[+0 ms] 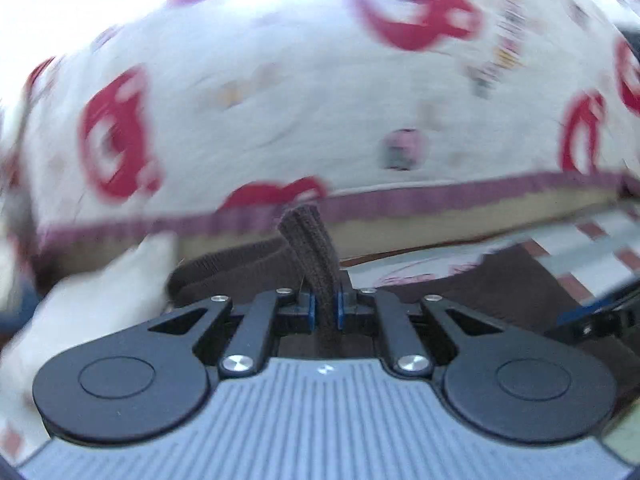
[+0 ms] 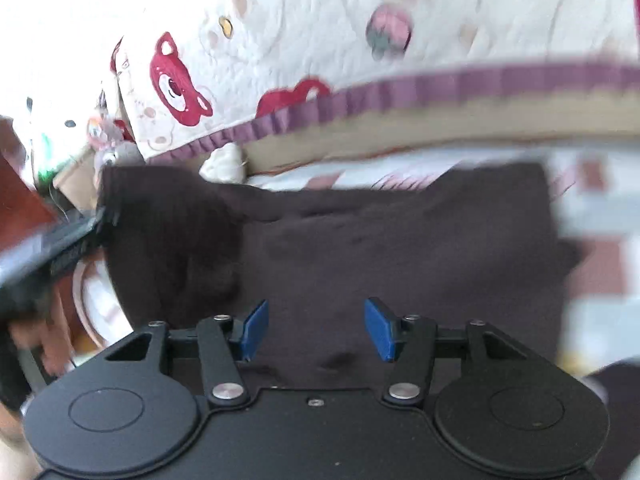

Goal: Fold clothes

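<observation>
Dark brown knitted clothing [image 2: 360, 248] is seen spread across the middle of the right wrist view, lying on a checked sheet [image 2: 596, 216] of white, grey and reddish squares. In the left wrist view a ribbed strip of the same brown garment [image 1: 310, 248] is pinched between the blue pads of the left gripper [image 1: 324, 310], whose jaws are pressed nearly together on it; the strip rises from the pads toward the centre of the frame, and more brown fabric is seen behind the fingers at lower centre.

The right gripper [image 2: 316, 330] is held with its jaws spread apart above the garment at lower centre of its view; nothing is gripped between its blue pads [image 2: 380, 328]. Whether the pads touch the cloth beneath cannot be told.

A cream quilt [image 1: 280, 100] printed with red bear heads and edged with a purple ruffle fills the upper half of both views, just behind the garment. At the left edge of the right wrist view the blurred left gripper is seen beside the garment's raised corner. Much of both pictures is smeared by blur.
</observation>
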Available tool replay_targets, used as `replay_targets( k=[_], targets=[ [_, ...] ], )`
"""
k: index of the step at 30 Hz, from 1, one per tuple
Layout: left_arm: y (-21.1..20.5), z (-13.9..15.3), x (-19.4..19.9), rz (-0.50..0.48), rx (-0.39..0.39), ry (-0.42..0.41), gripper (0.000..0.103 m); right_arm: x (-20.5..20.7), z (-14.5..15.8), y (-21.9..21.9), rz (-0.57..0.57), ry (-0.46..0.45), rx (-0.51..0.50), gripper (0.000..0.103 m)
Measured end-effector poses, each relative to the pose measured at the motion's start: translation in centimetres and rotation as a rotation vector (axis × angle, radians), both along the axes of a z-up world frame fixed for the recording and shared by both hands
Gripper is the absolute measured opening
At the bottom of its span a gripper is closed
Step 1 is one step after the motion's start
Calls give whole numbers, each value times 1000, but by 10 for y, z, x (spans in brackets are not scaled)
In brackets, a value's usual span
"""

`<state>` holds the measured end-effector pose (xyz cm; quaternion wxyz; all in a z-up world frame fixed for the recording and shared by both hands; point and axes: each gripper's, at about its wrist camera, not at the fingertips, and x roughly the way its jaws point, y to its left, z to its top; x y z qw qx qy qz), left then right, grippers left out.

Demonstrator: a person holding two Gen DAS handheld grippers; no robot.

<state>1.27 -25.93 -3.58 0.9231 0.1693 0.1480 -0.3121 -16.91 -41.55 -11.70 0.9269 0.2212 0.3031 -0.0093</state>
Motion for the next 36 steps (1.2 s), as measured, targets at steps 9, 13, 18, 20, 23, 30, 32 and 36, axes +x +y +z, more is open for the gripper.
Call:
replay_targets(
  k=[9, 13, 18, 20, 23, 30, 32, 36],
  targets=[
    [-86, -10, -61, -370, -75, 95, 8, -68, -55, -11, -70, 96, -49, 59],
    [-107, -48, -69, -485, -91, 310, 8, -56, -62, 27, 53, 128, -328, 59],
    [-114, -84, -65, -565, -56, 368, 8, -74, -53, -4, -101, 47, -28, 59],
    [-111, -90, -67, -576, -51, 372, 8, -90, -55, -34, -198, -10, 216, 59],
    [-108, -94, -62, -566, -67, 421, 8, -114, -67, -74, -344, -84, 542, 59],
    [-104, -102, -63, -572, -53, 446, 8, -111, -61, -85, -344, -119, 743, 62],
    [-103, -106, -67, -571, -39, 436, 8, -91, -61, -78, -304, -83, 751, 68],
    [-101, -110, -85, -586, 24, 359, 8, -54, -78, -72, -340, 53, 763, 71]
  ],
)
